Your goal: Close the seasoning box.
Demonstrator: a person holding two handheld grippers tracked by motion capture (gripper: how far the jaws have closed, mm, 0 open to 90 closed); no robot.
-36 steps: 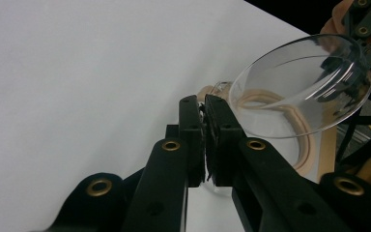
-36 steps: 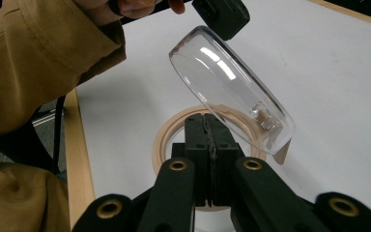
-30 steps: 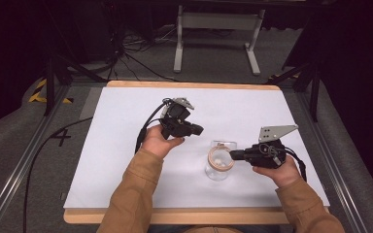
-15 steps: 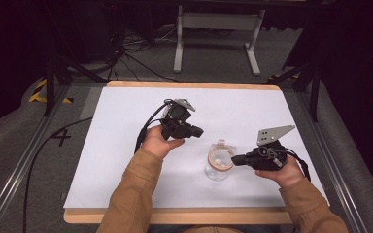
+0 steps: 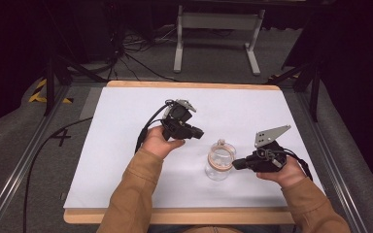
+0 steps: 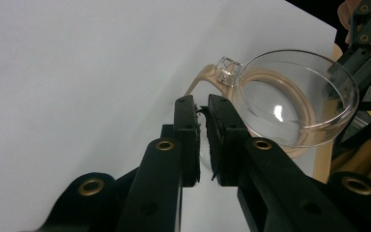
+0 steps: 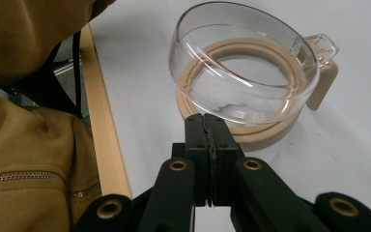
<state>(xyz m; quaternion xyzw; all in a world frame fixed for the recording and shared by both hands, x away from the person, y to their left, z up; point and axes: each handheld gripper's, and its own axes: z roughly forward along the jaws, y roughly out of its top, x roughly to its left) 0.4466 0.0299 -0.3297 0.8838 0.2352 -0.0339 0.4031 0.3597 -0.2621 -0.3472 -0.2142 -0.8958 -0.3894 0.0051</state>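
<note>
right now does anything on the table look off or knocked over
Nothing looks spilled or broken. The clear glass jar stands upright on the white table, its lid with the tan seal ring on top. Both the left gripper and right gripper are shut, holding nothing.

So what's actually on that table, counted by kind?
Clear jar with a tan ring: 1
Hand-held grippers: 2, left and right
White table cover: 1
Total: 4

Your left gripper (image 5: 197,132) hovers up-left of the jar (image 5: 220,160), fingers nearly together, while your right gripper (image 5: 237,165) sits just beside it, fingers pressed together.
</note>
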